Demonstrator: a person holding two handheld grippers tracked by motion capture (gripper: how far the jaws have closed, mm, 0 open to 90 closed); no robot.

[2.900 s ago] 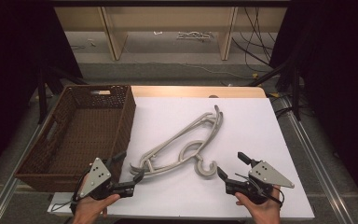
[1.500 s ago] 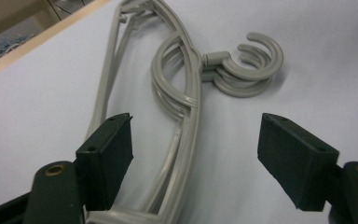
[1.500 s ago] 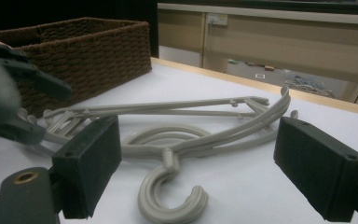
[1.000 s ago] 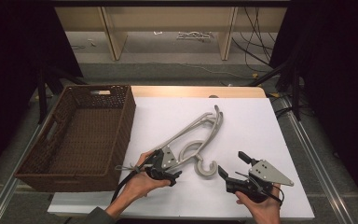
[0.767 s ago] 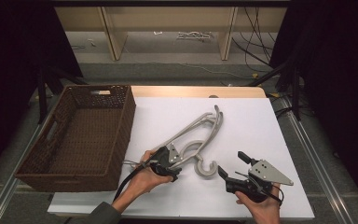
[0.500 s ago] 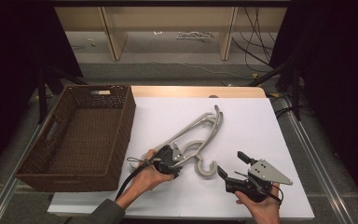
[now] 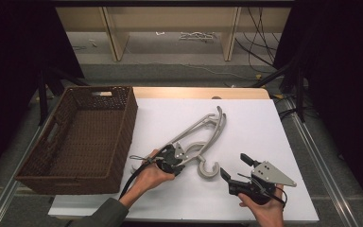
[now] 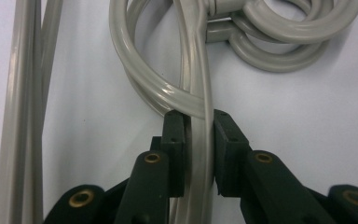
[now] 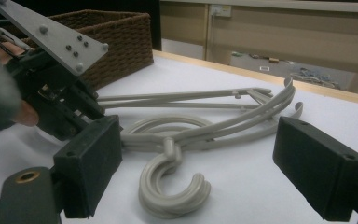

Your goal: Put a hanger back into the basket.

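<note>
While our left gripper (image 8: pixel 198 154) pinches the grey hangers (image 7: pixel 203 135) at frame centre and our right gripper (image 7: pixel 236 168) waits open at lower right, we judge a lift toward the wicker basket (image 7: pixel 52 163) comes next.

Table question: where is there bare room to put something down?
The white sheet is bare right of the hangers, out to its right edge, and along the far strip beside the wicker basket, which looks empty. It is crowded near the front, where the left gripper and right gripper flank the hooks.
</note>
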